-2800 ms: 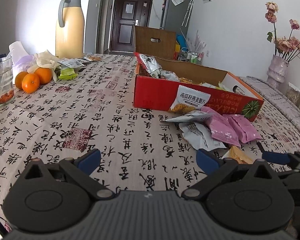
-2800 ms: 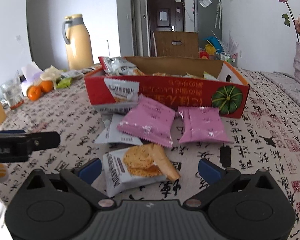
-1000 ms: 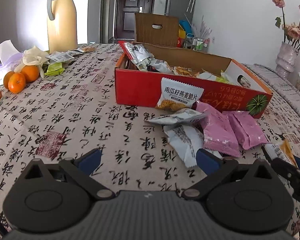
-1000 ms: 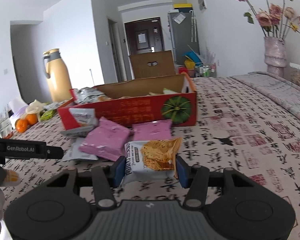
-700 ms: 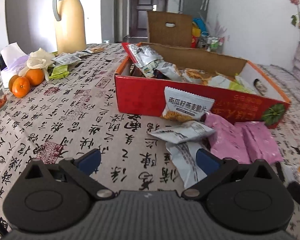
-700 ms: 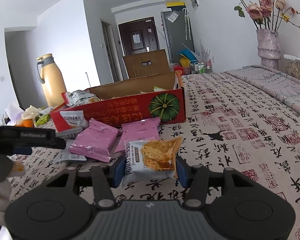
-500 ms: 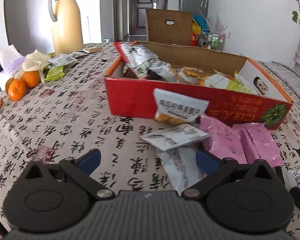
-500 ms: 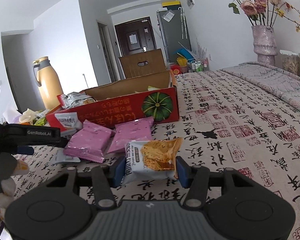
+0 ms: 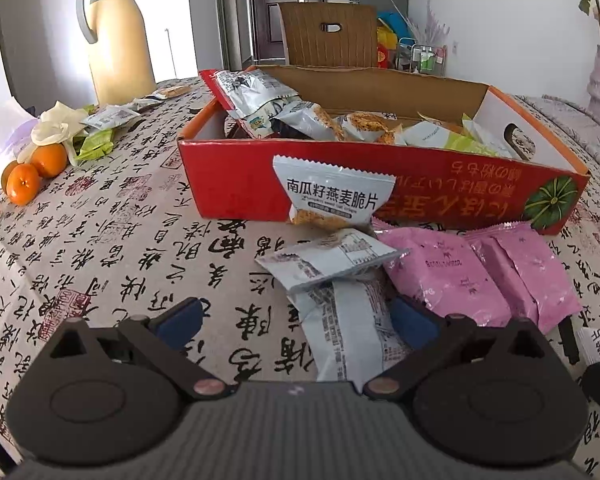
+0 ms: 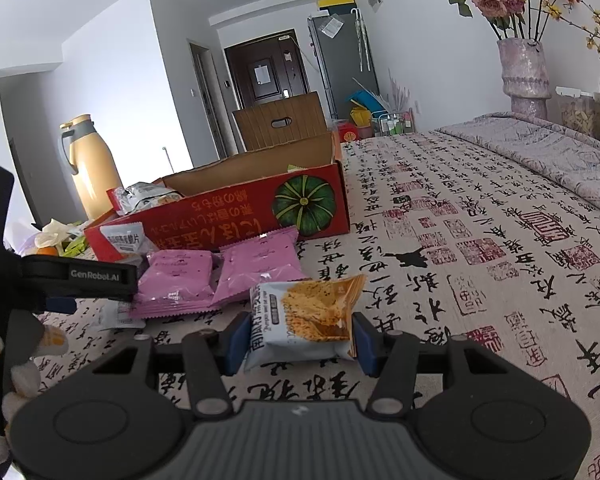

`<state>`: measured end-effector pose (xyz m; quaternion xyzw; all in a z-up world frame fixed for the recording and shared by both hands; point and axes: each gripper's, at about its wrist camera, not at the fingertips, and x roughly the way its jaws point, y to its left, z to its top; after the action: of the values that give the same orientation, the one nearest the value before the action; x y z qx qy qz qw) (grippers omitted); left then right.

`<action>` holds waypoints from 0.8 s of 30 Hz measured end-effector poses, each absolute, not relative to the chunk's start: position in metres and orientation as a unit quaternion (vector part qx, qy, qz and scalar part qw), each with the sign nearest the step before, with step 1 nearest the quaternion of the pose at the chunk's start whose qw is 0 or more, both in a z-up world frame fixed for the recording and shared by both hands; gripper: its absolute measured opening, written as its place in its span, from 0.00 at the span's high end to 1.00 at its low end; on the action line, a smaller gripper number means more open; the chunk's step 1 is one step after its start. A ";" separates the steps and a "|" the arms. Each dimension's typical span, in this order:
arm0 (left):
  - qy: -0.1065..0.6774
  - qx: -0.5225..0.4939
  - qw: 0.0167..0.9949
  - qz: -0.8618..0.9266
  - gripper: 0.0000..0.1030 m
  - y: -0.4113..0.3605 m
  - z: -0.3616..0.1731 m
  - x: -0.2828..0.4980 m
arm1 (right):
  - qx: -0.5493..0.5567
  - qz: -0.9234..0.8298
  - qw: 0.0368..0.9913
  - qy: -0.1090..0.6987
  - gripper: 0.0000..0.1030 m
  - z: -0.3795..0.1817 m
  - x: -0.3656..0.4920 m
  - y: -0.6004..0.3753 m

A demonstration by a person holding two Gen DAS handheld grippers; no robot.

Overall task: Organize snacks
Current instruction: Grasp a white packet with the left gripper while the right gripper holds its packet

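A red cardboard box (image 9: 236,184) (image 10: 228,216) half full of snack packets stands on the calligraphy tablecloth. In front of it lie a white oat-crisp packet (image 9: 332,196) leaning on the box wall, two grey packets (image 9: 328,258), and two pink packets (image 9: 440,272) (image 10: 256,268). My left gripper (image 9: 296,322) is open, low over the cloth, with the lower grey packet (image 9: 348,332) lying between its blue pads. My right gripper (image 10: 300,338) is shut on a white-and-orange crisp packet (image 10: 304,320), held above the cloth to the right of the pink packets.
A yellow thermos jug (image 9: 112,36) stands at the back left. Oranges (image 9: 36,170), a glove and small wrappers lie by the left edge. A brown chair back (image 9: 332,34) is behind the box. Flower vases (image 10: 524,76) stand at the far right.
My left gripper moved forward and right toward the loose packets, so the grey packet now lies between its pads. My right gripper keeps its hold on the crisp packet.
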<state>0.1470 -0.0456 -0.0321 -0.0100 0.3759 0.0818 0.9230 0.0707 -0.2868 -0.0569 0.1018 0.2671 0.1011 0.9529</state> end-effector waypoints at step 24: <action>0.369 -0.030 0.929 0.009 0.57 -0.041 -0.031 0.118 | 0.088 0.110 0.953 0.269 0.49 -0.055 0.063 -0.277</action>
<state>0.1183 -0.0408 -0.0308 -0.0295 0.3689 0.0088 0.9289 0.0630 -0.2766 -0.0548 0.0877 0.2691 0.1102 0.9528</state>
